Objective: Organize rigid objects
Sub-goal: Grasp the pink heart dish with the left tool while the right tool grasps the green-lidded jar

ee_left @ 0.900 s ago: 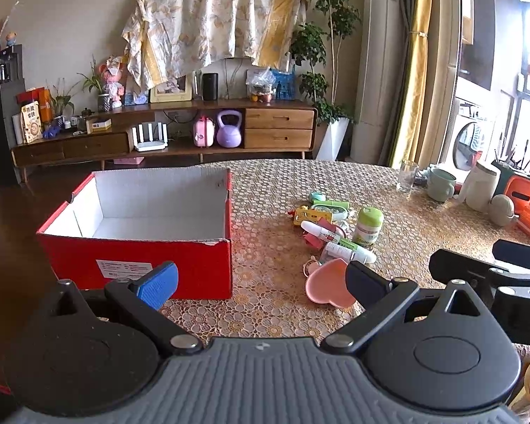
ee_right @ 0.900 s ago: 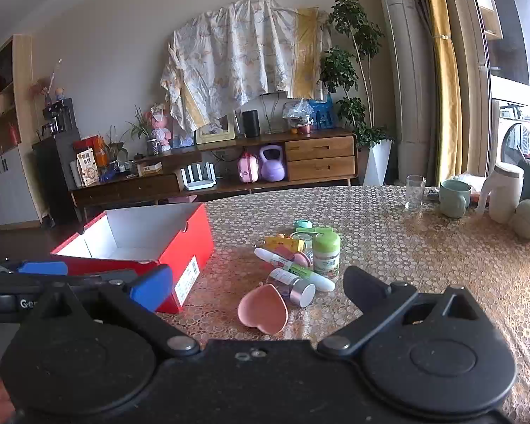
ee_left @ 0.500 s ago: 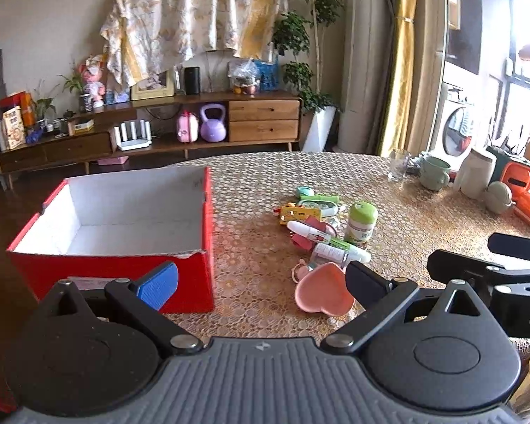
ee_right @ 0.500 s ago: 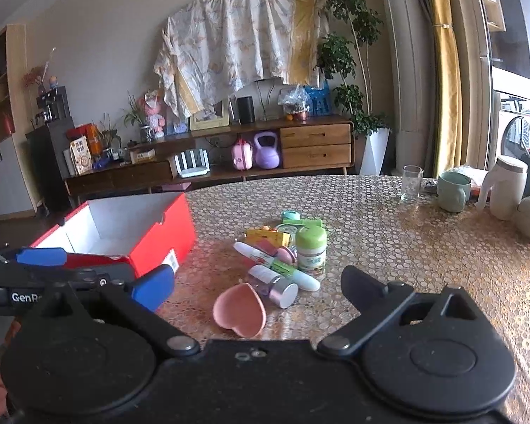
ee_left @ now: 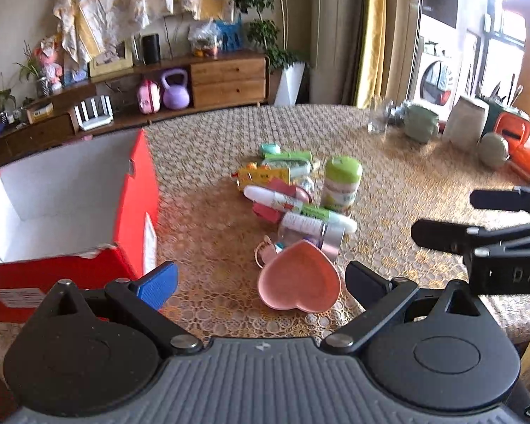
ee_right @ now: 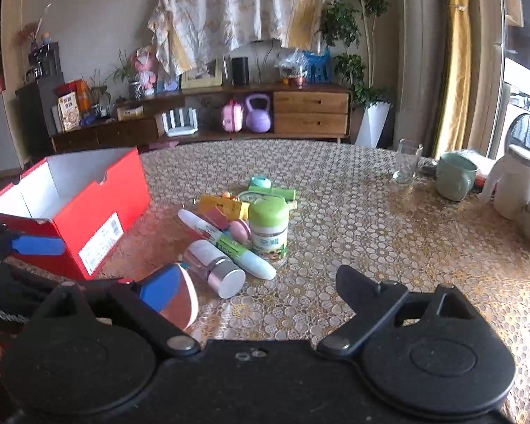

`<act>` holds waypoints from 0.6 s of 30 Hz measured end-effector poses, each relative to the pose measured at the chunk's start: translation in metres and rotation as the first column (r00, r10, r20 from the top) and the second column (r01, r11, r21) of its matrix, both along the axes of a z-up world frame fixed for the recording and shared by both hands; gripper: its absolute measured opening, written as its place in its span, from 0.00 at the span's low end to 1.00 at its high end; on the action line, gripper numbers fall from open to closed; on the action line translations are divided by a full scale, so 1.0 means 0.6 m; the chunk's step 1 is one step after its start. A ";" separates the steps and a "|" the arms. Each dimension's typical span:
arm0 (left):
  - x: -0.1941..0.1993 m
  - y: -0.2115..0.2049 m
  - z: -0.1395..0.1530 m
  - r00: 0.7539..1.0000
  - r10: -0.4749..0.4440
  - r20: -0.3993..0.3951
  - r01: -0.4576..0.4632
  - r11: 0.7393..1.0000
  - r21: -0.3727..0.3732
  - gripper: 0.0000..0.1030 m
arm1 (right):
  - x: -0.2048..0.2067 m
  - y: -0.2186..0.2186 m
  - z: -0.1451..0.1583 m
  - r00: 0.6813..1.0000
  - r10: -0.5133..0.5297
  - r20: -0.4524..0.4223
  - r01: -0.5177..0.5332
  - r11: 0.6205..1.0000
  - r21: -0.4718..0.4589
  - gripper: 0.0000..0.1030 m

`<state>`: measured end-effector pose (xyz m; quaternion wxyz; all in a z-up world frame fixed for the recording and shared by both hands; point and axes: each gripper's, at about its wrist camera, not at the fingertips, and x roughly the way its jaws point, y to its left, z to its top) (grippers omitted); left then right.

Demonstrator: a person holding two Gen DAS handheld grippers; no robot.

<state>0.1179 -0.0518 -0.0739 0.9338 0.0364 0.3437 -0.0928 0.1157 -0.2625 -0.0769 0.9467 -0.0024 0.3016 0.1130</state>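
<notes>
A pile of small items lies mid-table: a pink heart dish (ee_left: 298, 282), a green-capped bottle (ee_left: 340, 184), a white and green tube (ee_left: 300, 209), a silver-capped bottle (ee_right: 215, 268) and a yellow box (ee_left: 261, 176). An open, empty red box (ee_left: 70, 190) stands to the left. My left gripper (ee_left: 261, 281) is open, the heart dish just ahead between its fingers. My right gripper (ee_right: 256, 288) is open just before the pile; the dish (ee_right: 183, 300) sits by its left finger. It also shows in the left wrist view (ee_left: 477, 219).
At the far right of the table stand a glass (ee_right: 406, 160), a green mug (ee_right: 454, 176), a white jug (ee_right: 514, 185) and orange items (ee_left: 512, 130). The red box also shows in the right wrist view (ee_right: 74, 205). A wooden sideboard (ee_right: 229, 113) lies beyond the table.
Both grippers have moved forward and nearer to the pile, which now looks larger. The left view has swung right, away from the red box. Both stay open.
</notes>
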 end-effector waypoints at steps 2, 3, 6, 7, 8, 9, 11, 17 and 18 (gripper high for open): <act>0.013 -0.003 -0.015 1.000 0.001 -0.023 -0.001 1.000 -0.010 0.99 | 0.016 -0.003 -0.008 1.000 0.024 -0.012 -0.024 1.000 -0.018 0.91; 0.018 -0.002 -0.022 0.999 -0.002 -0.036 0.001 1.000 -0.024 0.99 | 0.024 -0.005 -0.009 0.999 0.033 -0.011 -0.033 0.999 -0.025 0.91; 0.033 -0.009 -0.043 0.998 -0.016 -0.059 0.015 1.000 -0.028 0.99 | 0.052 -0.014 -0.009 0.999 0.046 -0.022 -0.046 0.999 -0.011 0.91; 0.035 -0.014 -0.048 0.998 -0.021 -0.062 0.019 0.999 -0.025 0.99 | 0.061 -0.016 -0.010 0.999 0.049 -0.022 -0.049 0.999 -0.010 0.91; 0.038 -0.017 -0.054 0.998 -0.026 -0.065 0.024 0.999 -0.024 0.99 | 0.070 -0.016 -0.012 0.999 0.047 -0.019 -0.048 0.999 -0.020 0.91; 0.042 -0.021 -0.059 0.998 -0.028 -0.065 0.026 0.999 -0.019 0.99 | 0.079 -0.013 -0.015 0.998 0.053 -0.020 -0.053 0.998 -0.037 0.89; 0.047 -0.028 -0.066 0.997 -0.038 -0.062 0.038 0.999 -0.010 0.99 | 0.096 -0.007 -0.023 0.997 0.069 -0.024 -0.071 0.996 -0.055 0.85; 0.067 -0.053 -0.097 0.995 -0.067 -0.078 0.068 0.997 0.019 0.99 | 0.142 0.006 -0.045 0.996 0.077 -0.042 -0.079 0.995 -0.057 0.82; 0.071 -0.056 -0.102 0.994 -0.067 -0.083 0.069 0.997 0.024 0.99 | 0.151 0.010 -0.047 0.996 0.077 -0.044 -0.079 0.995 -0.064 0.81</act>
